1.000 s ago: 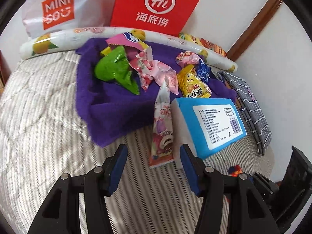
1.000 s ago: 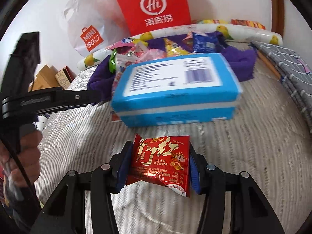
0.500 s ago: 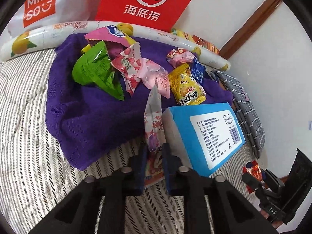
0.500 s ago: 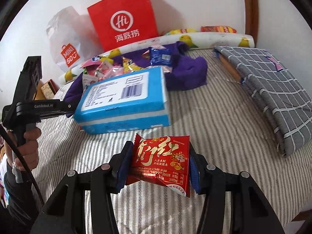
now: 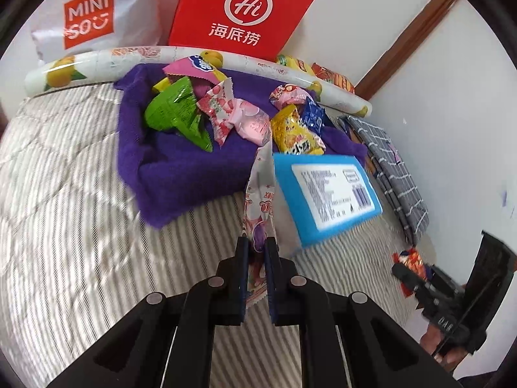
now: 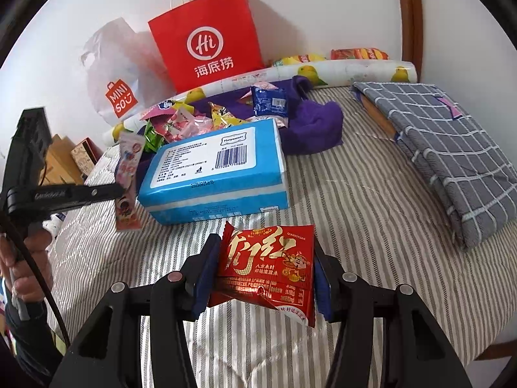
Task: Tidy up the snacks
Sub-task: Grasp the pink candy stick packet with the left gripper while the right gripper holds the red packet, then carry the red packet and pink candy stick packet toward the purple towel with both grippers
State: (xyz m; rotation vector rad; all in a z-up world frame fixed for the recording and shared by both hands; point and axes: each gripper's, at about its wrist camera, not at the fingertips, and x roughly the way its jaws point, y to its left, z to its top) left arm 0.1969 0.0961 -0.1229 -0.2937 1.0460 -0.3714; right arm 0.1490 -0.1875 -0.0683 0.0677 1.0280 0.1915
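My left gripper (image 5: 257, 249) is shut on a long pink-and-white snack packet (image 5: 260, 194) and holds it lifted off the striped bed, next to a blue tissue pack (image 5: 326, 190). From the right wrist view that packet (image 6: 129, 174) hangs from the left gripper (image 6: 121, 190), whose handle a hand grips. My right gripper (image 6: 261, 268) is shut on a red snack packet (image 6: 268, 268) above the bed, in front of the blue tissue pack (image 6: 219, 174). Several loose snacks (image 5: 226, 116) lie heaped on a purple towel (image 5: 181, 168).
A red paper bag (image 5: 239, 9) and a white Miniso bag (image 5: 87, 16) lean on the wall behind a fruit-printed roll (image 5: 97, 64). A folded grey checked cloth (image 6: 452, 148) lies at the bed's right side. Cardboard boxes (image 6: 68, 158) stand beyond the left bed edge.
My left gripper closed on the long pink packet and lifted it off the bed. My right gripper, still holding the red packet, drew back and up from the blue pack.
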